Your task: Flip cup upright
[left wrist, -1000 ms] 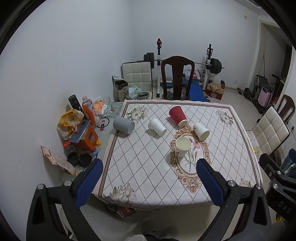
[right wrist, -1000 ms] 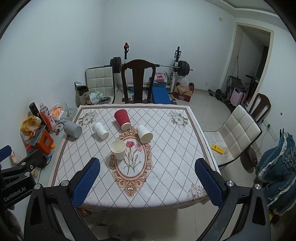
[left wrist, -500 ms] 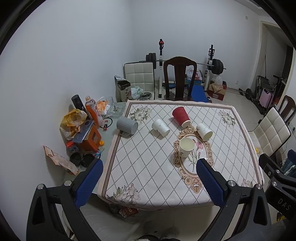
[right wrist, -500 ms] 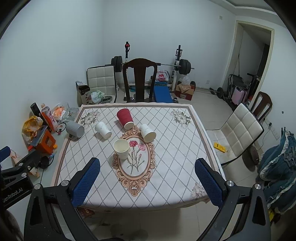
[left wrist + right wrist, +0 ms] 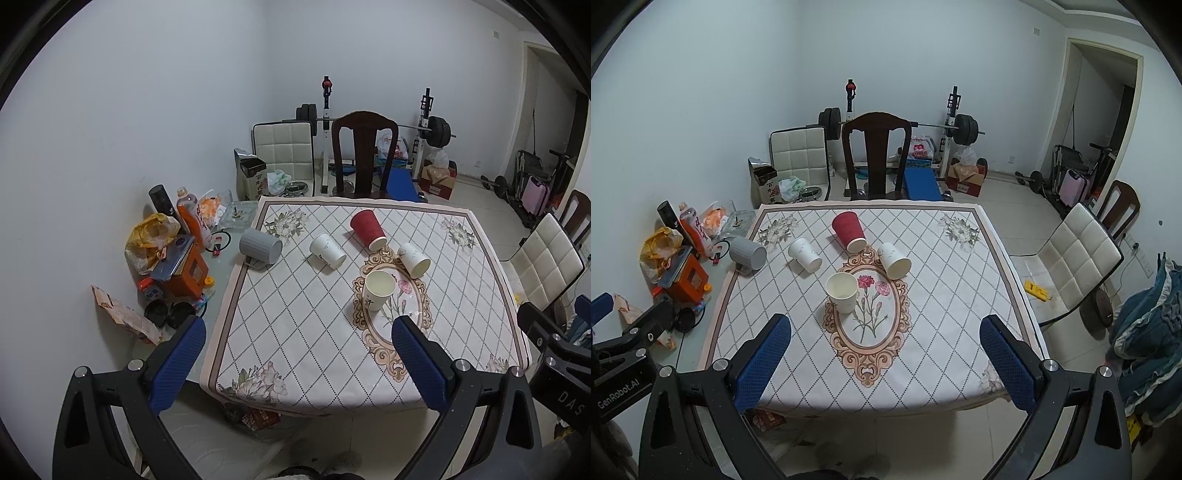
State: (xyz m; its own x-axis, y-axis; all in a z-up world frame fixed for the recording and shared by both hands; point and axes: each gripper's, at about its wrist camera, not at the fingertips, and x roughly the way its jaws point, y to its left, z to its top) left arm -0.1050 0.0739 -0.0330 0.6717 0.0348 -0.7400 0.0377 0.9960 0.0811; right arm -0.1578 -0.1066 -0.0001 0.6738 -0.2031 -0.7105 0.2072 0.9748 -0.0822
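Several cups sit on the table (image 5: pixel 314 332) with a diamond-pattern cloth. A cream paper cup (image 5: pixel 378 290) (image 5: pixel 843 292) stands upright near the middle. A red cup (image 5: pixel 367 229) (image 5: pixel 849 232), two white cups (image 5: pixel 327 250) (image 5: pixel 414 259) (image 5: pixel 805 254) (image 5: pixel 894 259) and a grey cup (image 5: pixel 260 246) (image 5: pixel 748 253) at the left edge lie on their sides. My left gripper (image 5: pixel 295 363) and right gripper (image 5: pixel 884 363) are both open and empty, held high above the table's near edge, far from the cups.
A dark wooden chair (image 5: pixel 875 158) stands at the table's far side and a white padded chair (image 5: pixel 1078 254) at the right. Bottles, bags and boxes (image 5: pixel 166 251) crowd the ledge left of the table. Weight equipment (image 5: pixel 953 129) lines the back wall.
Both grippers have drawn back and up a little, so the table looks slightly smaller and farther. The cups have not moved.
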